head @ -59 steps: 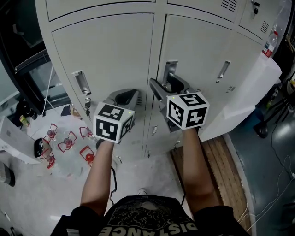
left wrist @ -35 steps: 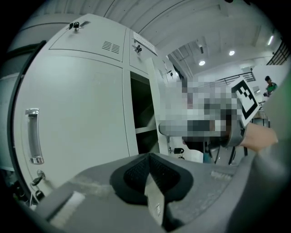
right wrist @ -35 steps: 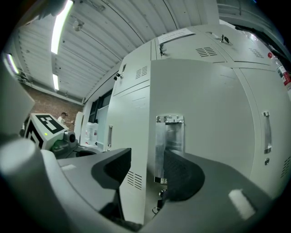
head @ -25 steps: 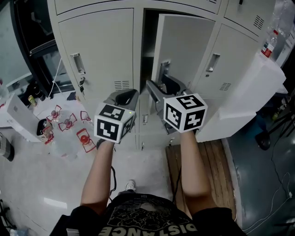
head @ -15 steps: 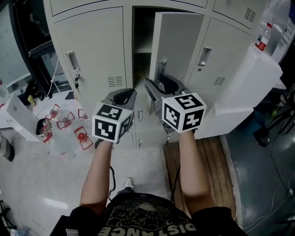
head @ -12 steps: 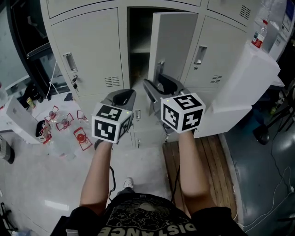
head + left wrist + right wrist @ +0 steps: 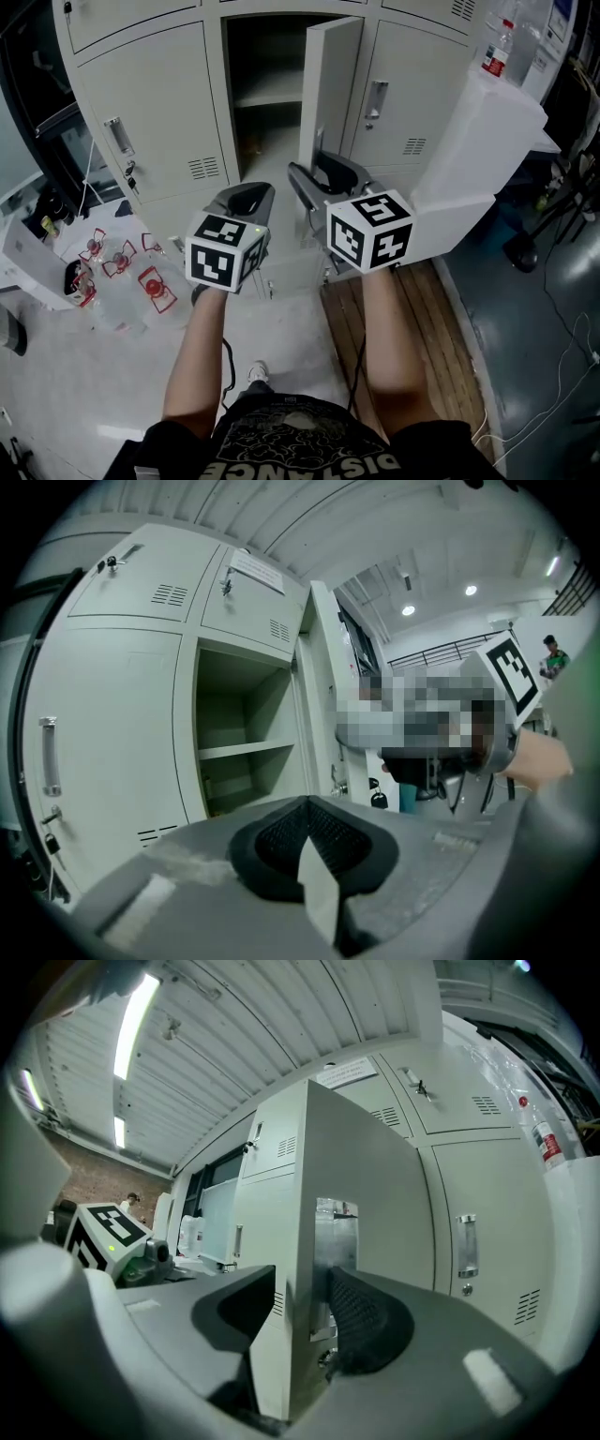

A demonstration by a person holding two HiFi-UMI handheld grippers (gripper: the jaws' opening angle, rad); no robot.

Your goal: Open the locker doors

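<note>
The middle locker door (image 7: 330,84) stands swung out, and a shelf (image 7: 267,89) shows in the dark compartment behind it. My right gripper (image 7: 314,180) is shut on that door's free edge at handle height. In the right gripper view the door edge (image 7: 300,1241) runs between the jaws (image 7: 305,1302), and one pad lies against the metal handle plate (image 7: 336,1237). My left gripper (image 7: 247,197) hangs free in front of the lockers, shut on nothing, its pads (image 7: 314,841) together. The left locker door (image 7: 159,112) and the right one (image 7: 412,84) are closed.
A white cabinet (image 7: 478,159) with a bottle (image 7: 495,49) on top stands close at the right of the lockers. Wooden boards (image 7: 441,309) lie on the floor below it. Red wire-framed objects (image 7: 141,272) are scattered on the floor at the left.
The middle door went from closed to wide open, with my right gripper on its edge the whole time. The view has backed away from the lockers. My left gripper stayed shut and idle.
</note>
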